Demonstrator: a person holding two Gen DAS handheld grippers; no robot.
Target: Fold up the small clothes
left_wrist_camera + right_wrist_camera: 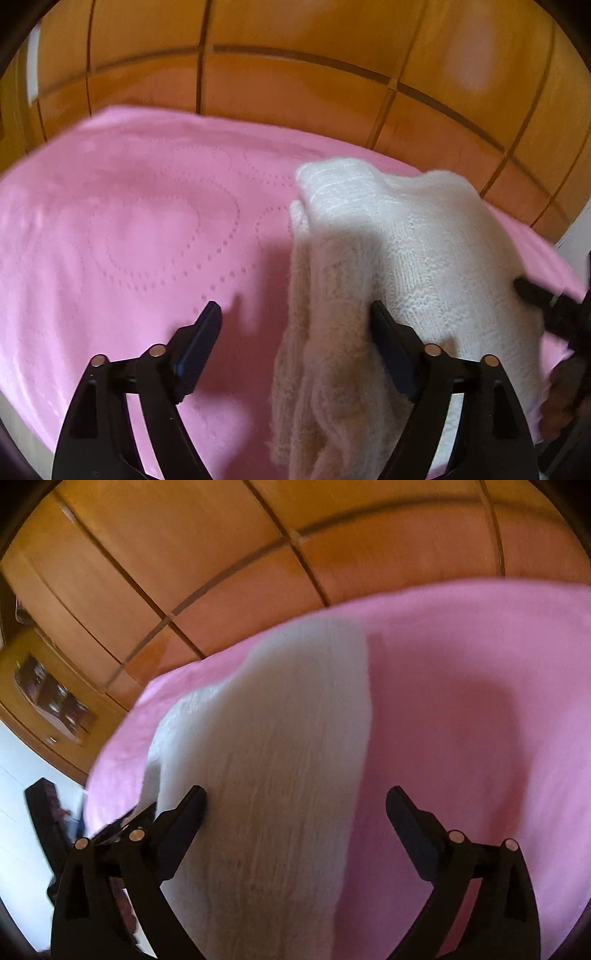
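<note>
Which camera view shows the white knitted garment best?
The left wrist view: the white knitted garment is sharp there, with folded layers visible on the pink blanket. The right wrist view shows it blurred.

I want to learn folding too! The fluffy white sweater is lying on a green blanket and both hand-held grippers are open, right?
Almost. The blanket is pink, not green, as the left wrist view shows clearly. The rest holds: the fluffy white sweater lies on it, and the left hand-held gripper and right hand-held gripper are both open.
</note>
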